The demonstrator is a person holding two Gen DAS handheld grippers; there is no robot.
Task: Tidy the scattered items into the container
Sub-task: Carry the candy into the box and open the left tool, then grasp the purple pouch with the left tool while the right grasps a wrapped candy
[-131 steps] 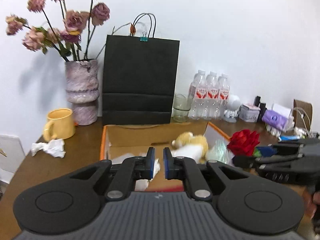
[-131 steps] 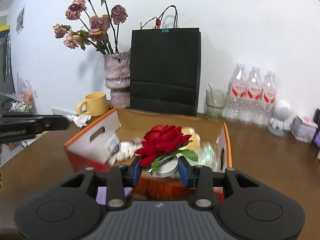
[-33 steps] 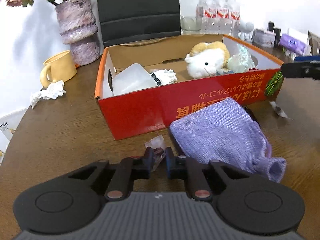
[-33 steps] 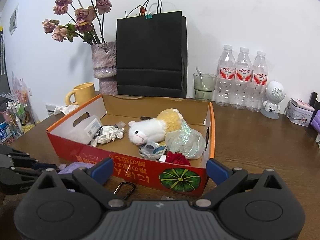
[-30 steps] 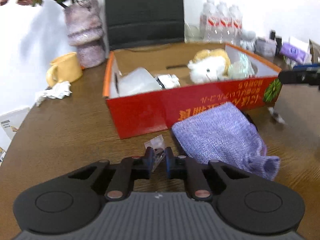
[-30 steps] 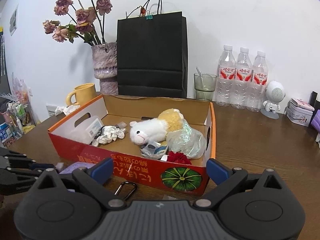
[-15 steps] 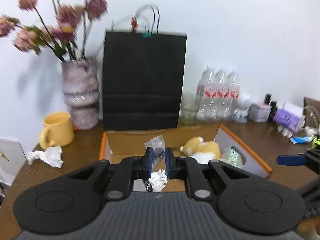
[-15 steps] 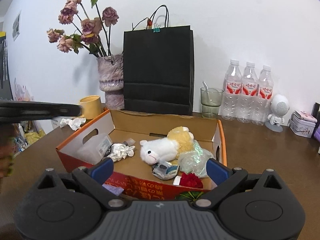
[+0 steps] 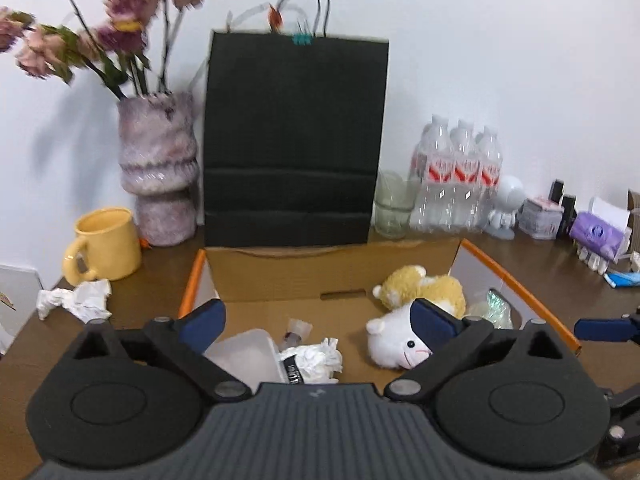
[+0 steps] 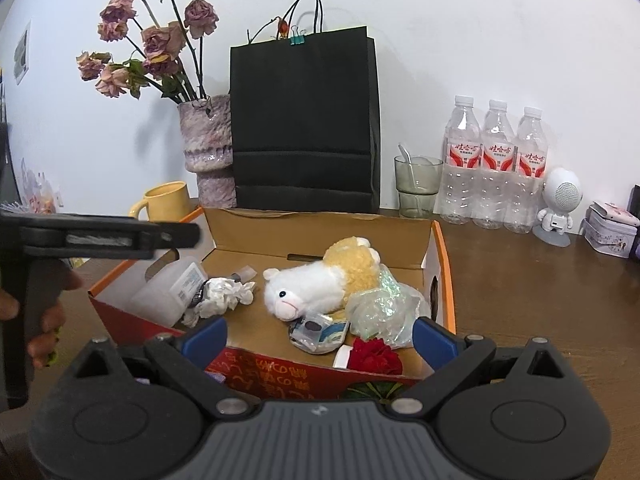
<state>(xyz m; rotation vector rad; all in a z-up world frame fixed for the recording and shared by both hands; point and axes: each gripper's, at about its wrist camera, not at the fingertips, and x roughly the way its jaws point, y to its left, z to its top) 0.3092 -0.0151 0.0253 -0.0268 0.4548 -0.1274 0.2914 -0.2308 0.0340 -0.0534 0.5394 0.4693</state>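
Note:
The cardboard box [image 9: 192, 280] with an orange rim holds a white and tan plush toy [image 10: 316, 284], a crumpled tissue [image 10: 224, 292], a clear plastic case [image 9: 248, 354], a shiny bag [image 10: 384, 304] and a red rose [image 10: 374, 356]. My left gripper [image 9: 318, 318] hovers over the box's near left part. Its jaws are opening wide, with nothing between the pads. A small clear packet [image 9: 298, 326] lies on the box floor below them. My right gripper [image 10: 319, 336] stands open and empty at the box's near wall. A purple pouch [image 10: 218, 377] peeks out in front of the box.
Behind the box stand a black paper bag [image 9: 296, 140], a vase of dried flowers [image 9: 158, 172], a yellow mug [image 9: 106, 244], a glass [image 10: 416, 184] and three water bottles [image 10: 496, 168]. A crumpled tissue [image 9: 76, 298] lies on the table at left. A hand [image 10: 40, 320] holds the left gripper.
The left gripper rose from the table with the small clear packet, came over the box and opened. The packet now lies in the box. The right gripper stayed open.

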